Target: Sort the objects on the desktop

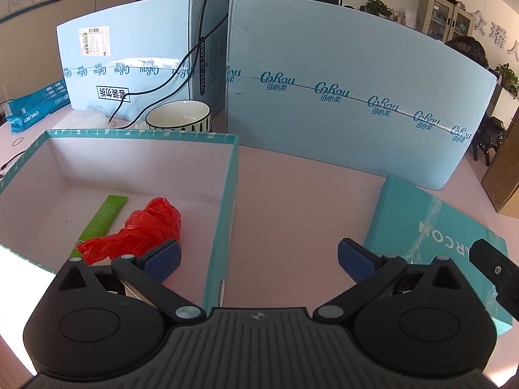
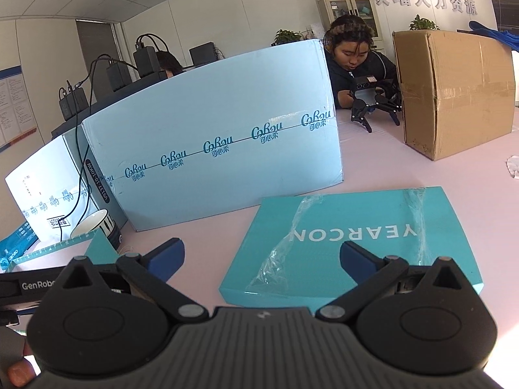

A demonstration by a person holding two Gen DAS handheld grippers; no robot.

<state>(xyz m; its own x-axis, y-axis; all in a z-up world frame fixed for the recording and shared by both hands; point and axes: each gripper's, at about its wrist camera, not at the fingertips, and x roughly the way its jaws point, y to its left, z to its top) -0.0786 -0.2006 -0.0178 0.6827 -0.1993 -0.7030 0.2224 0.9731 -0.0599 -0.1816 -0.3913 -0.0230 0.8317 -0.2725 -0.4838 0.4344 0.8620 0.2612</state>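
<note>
Teal-rimmed and white inside, the open box [image 1: 223,194] fills the left of my left wrist view; on its floor lie a green packet [image 1: 103,218] and, touching it on the right, a crumpled red plastic bag [image 1: 136,233]. Behind the box stands a white bowl [image 1: 178,116] with dark stripes on its outer wall, with a black cable [image 1: 168,81] hanging down to its left. My left gripper [image 1: 258,259] hangs over the box's right wall, jaws spread wide and holding nothing: its left pad [image 1: 165,256] is above the box interior near the red bag, its right pad above the bare pink table [image 1: 292,194]. Further right, large pale blue cartons [image 1: 340,81] stand upright along the back. At the right lies a flat teal lid [image 2: 356,236] printed "YEARCON", strips of clear tape across it. My right gripper [image 2: 261,259] hovers over the lid's near edge, jaws likewise wide apart and empty. At far right a brown cardboard box [image 2: 454,90] stands on the table, and beside it a seated person handles another gripper.
</note>
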